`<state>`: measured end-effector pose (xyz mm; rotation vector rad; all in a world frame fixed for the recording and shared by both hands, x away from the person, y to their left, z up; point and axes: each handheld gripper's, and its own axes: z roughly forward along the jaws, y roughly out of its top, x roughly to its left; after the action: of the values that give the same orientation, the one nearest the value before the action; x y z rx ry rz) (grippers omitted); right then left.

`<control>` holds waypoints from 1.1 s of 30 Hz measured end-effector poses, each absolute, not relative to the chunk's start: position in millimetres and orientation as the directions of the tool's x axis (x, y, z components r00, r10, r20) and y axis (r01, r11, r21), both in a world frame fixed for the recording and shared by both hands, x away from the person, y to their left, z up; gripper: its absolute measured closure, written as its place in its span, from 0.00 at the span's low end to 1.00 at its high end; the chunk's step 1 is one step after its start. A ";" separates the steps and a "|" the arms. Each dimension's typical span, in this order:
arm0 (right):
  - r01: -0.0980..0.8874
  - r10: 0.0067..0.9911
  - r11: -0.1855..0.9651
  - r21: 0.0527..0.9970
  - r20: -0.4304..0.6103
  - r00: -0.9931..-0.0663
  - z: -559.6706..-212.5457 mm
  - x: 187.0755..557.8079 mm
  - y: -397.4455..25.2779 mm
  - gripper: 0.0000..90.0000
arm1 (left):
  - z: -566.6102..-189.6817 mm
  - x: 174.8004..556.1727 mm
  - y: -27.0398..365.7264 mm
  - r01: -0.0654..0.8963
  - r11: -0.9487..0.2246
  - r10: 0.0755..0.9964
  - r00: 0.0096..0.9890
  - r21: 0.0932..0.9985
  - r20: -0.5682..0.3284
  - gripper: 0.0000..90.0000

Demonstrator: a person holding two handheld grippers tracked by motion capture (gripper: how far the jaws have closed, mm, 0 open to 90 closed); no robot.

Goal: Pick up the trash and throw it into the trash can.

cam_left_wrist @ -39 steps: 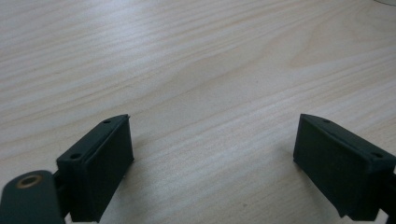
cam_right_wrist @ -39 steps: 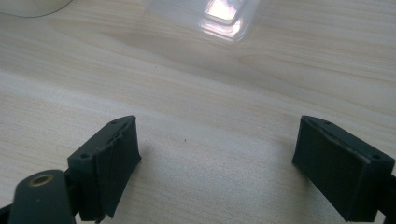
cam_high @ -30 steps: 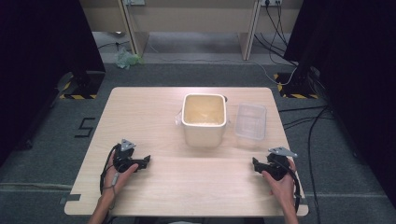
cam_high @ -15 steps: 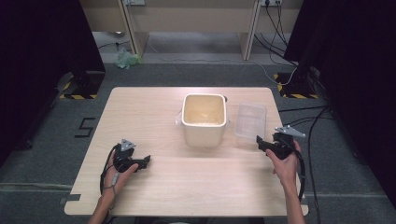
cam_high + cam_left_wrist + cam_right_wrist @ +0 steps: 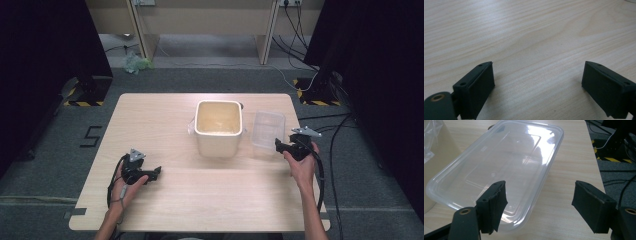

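A clear plastic container (image 5: 268, 131) lies flat on the wooden table (image 5: 165, 120), just right of a cream square bin (image 5: 218, 127). My right gripper (image 5: 278, 145) hovers at the container's near right corner, open. In the right gripper view the container (image 5: 499, 167) lies ahead and to the left, its near edge passing behind the left jaw, while the right jaw stands over bare wood. My left gripper (image 5: 156, 171) rests low over the table at the front left, open, with only bare wood (image 5: 536, 45) between its jaws.
The table's right edge (image 5: 306, 150) runs close beside the right gripper, with cables and dark carpet beyond. The cream bin (image 5: 434, 150) stands just left of the container. Black curtains flank both sides, and yellow-black taped stand bases (image 5: 82, 97) sit on the floor behind.
My right gripper has moved forward from the front right of the table up to the clear container's near corner. The left gripper has stayed where it was.
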<state>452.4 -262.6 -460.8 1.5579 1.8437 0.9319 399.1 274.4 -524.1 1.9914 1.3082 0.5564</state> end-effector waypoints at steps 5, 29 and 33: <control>0.603 0.978 0.119 0.789 0.010 -0.207 -458.6 440.6 -260.5 0.32 | -524.1 399.1 274.4 0.624 -0.263 0.915 0.403 0.736 -0.014 0.11; 0.587 0.891 0.188 0.787 0.115 -0.439 -464.2 341.1 -242.0 0.33 | -524.0 399.0 274.2 0.624 -0.264 0.916 0.402 0.736 -0.012 0.11; 0.575 0.859 0.228 0.786 0.116 -0.499 -463.8 330.6 -236.2 0.34 | -524.0 399.0 274.2 0.624 -0.264 0.916 0.402 0.736 -0.012 0.11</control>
<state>330.6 -236.2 -463.8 1.3296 2.1661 1.1544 399.0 274.2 -524.0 1.9930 1.3090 0.5604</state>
